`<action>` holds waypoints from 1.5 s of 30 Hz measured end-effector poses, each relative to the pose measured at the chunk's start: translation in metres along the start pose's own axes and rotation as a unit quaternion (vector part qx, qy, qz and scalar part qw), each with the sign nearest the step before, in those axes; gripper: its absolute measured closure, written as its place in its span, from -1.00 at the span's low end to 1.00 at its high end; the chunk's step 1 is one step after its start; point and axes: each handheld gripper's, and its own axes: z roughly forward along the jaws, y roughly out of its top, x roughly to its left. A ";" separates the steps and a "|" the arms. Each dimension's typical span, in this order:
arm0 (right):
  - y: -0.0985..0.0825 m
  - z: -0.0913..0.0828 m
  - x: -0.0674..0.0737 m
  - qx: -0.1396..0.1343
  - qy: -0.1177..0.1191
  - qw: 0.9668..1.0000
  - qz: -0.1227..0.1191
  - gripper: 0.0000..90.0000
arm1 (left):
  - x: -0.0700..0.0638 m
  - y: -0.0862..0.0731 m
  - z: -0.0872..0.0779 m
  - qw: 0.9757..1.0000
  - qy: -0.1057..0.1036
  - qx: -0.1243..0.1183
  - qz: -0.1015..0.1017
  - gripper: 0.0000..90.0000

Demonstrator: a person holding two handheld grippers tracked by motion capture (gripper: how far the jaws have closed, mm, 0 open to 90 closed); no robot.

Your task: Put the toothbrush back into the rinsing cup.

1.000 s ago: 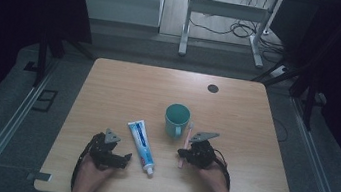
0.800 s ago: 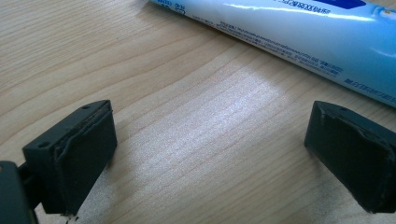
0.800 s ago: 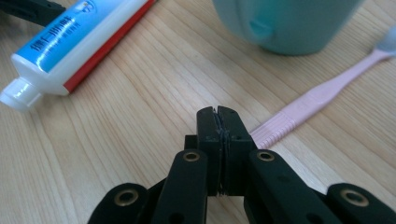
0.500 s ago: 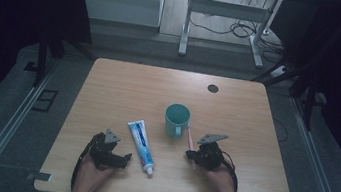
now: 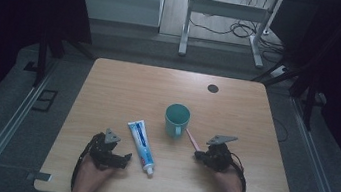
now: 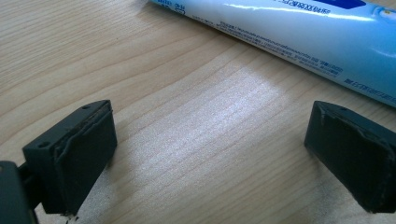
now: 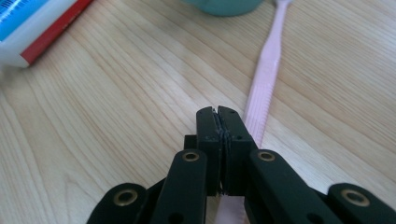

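The left gripper (image 5: 123, 159) had not shifted over the last second. It rested low on the table (image 5: 124, 84) near the front edge, and in the left gripper view its jaws stood wide apart with only bare wood between them. The toothpaste tube (image 5: 141, 145) lay just beyond the tips, untouched, slanting with its cap toward the person.

Right of the tube stood the teal cup (image 5: 177, 118), upright and where it had been. The pink toothbrush (image 5: 192, 138) lay flat on the table beside it, one end close to the cup's base and the handle running down toward the right hand. It seemed in much the same place as a second before, though a small shift could not be ruled out at that size.

The change was on the right. The right gripper (image 5: 198, 155) had slid sideways across the table, away from the cup and toward the right edge, while staying low. Its jaws were pressed tight together with nothing between them; in the right gripper view the brush handle (image 7: 266, 74) ran just beside and beneath the closed tips (image 7: 218, 116) rather than inside them.

So the brush was probably not yet picked up — the move looked like repositioning along the handle. A grip would likely call for the jaws to part first and straddle the handle.
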 end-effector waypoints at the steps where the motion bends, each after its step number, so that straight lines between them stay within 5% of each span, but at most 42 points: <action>1: 0.000 0.000 0.000 0.000 0.000 1.000 0.000 0.95 | 0.000 0.000 0.000 1.000 0.000 0.000 0.000 -0.95; 14: -0.008 -0.014 -0.020 0.007 -0.023 1.000 0.019 0.95 | 0.000 0.000 0.000 1.000 0.000 0.000 0.001 -0.95; 24: -0.003 -0.019 -0.019 0.010 -0.015 1.000 0.016 0.83 | 0.000 0.000 0.000 1.000 0.000 0.000 0.000 -0.95; 36: 0.011 -0.031 -0.029 0.062 -0.036 0.997 0.013 0.61 | 0.000 0.000 0.000 1.000 0.000 -0.001 -0.001 -0.95; 45: 0.031 -0.024 -0.032 0.126 -0.040 0.991 0.001 0.52 | 0.000 0.000 0.000 1.000 0.000 0.000 -0.001 -0.95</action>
